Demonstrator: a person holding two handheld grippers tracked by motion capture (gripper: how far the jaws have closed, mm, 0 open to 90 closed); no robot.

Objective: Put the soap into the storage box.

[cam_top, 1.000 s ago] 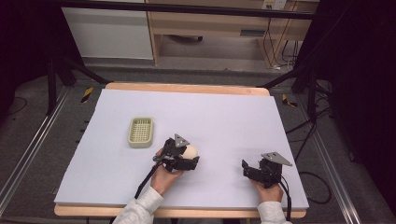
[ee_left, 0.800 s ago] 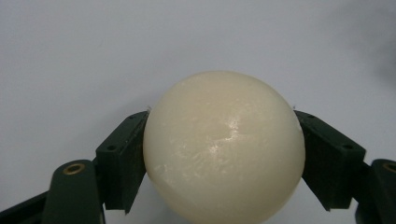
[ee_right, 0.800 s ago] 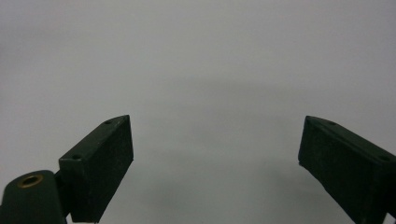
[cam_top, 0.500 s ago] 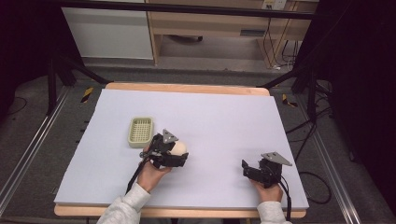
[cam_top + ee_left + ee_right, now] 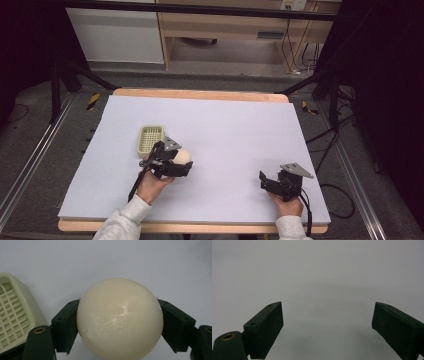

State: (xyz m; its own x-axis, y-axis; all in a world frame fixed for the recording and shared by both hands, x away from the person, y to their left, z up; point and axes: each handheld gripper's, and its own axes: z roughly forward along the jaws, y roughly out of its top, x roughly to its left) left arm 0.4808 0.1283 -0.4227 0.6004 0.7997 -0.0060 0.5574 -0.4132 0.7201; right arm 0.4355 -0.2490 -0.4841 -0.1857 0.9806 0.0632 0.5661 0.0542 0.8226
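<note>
The left hand-held gripper (image 5: 184,161) has its two black jaws closed against the sides of a cream-coloured ball (image 5: 183,156), one jaw on each flank. In the left gripper view the ball (image 5: 120,319) sits squarely between the pads (image 5: 65,325), smooth and slightly glossy, with the white surface (image 5: 140,262) behind it. The ball is on the left half of the surface (image 5: 235,125), towards the person's side, carried in the gripper; whether it rests on the surface or is lifted off it cannot be told.

Just beside the gripper, on its far left side, lies a pale green basket (image 5: 150,138) with a grid-patterned bottom, near the ball but apart from it. In the left gripper view the corner of the basket (image 5: 15,315) shows at the left edge.

The right hand-held gripper (image 5: 264,181) is held near the front right corner of the surface, well apart from the ball and the basket. Its jaws stand wide apart with nothing between them; the right gripper view shows only bare white surface (image 5: 322,277) in the gap.
</note>
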